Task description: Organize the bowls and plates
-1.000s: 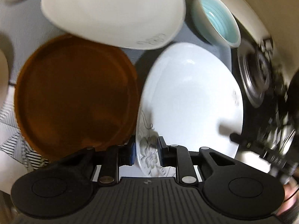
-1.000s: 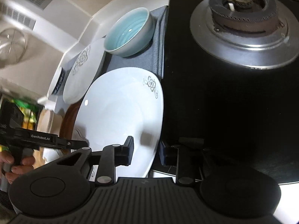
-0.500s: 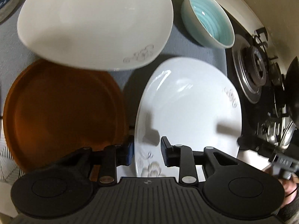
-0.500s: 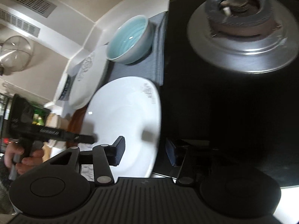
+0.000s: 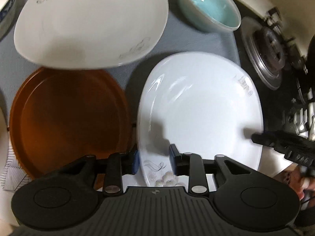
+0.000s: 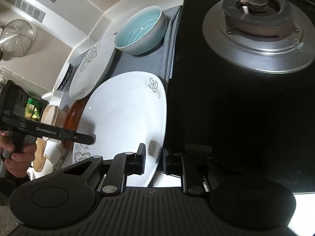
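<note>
A white plate with grey flower prints [image 5: 196, 108] [image 6: 126, 114] lies on the grey mat [image 6: 149, 63], to the right of a brown plate [image 5: 69, 122]. My left gripper [image 5: 154, 159] straddles its near-left rim; its jaws are opening, and the pads stand apart from the rim. From the stove side, my right gripper [image 6: 154, 159] has its jaws closing onto the plate's right rim, which sits between the pads. A second white flowered plate [image 5: 92, 23] and a teal bowl [image 5: 210, 9] [image 6: 141, 31] sit farther back.
A blue-and-white bowl [image 6: 65, 78] stands at the far left of the mat. The black stove top with its burner [image 6: 256, 23] borders the mat on the right. Cream containers [image 6: 53, 116] stand behind the brown plate. A person's hand [image 6: 17, 157] holds the left gripper.
The left gripper's jaws have spread wider around the plate's rim. The right gripper's jaws opened, then narrowed on the rim. The plates have not visibly shifted.
</note>
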Tool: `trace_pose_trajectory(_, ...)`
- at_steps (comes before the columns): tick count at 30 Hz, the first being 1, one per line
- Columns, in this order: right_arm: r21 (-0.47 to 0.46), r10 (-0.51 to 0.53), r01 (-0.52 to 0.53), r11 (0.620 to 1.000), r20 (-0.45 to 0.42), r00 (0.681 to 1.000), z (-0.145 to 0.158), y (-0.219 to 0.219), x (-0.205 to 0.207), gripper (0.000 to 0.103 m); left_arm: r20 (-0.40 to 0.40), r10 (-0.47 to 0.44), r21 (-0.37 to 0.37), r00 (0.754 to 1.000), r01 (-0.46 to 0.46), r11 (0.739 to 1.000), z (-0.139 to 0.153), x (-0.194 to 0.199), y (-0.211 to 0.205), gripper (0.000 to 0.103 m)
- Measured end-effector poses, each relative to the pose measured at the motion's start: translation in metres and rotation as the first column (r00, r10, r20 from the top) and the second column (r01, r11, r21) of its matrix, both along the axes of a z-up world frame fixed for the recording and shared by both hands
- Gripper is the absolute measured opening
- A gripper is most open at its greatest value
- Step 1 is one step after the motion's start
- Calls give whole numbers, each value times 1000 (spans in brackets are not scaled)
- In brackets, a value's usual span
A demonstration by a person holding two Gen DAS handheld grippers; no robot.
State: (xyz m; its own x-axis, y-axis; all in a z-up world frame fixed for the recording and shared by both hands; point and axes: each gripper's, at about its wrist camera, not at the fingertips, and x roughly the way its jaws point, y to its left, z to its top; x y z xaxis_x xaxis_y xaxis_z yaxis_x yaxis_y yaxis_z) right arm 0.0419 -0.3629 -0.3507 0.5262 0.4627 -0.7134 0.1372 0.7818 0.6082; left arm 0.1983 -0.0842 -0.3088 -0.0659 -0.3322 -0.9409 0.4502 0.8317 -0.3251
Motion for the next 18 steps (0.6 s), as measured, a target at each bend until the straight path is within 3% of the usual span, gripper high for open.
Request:
trace_pose_trajectory(1,-9,14,-14,1000,4,1000,0,4,2,31,0,-2,-2,1000,2,1000,0,0,-1,44)
trace_pose_trajectory(2,-10,26,-26,1000,23,999,2,6,2,43,3,-4,0,1000,4,1000,0,0,-1,44)
trace_pose_trajectory(3,-12,30,-30,999,34,999,3,8,2,46,7,-10,1,1000,9,1000,0,-1,-1,44)
trace_pose_trajectory(7,-22,-8,9,1000,25,1000,3,4,0,30,-19,8,22,1000,-7,1000,0,-3,2,35)
trace_pose_trajectory(14,10,12,-13,1000,35,999,19,-3,-18,28,-21,48,-30,999,-48,998,12,-9,-2,34)
trace_pose_trajectory(18,8,5,-6,1000,33,999,16,-7,-22,28,-4,28,-31,1000,-28,999,10,-10,-5,34)
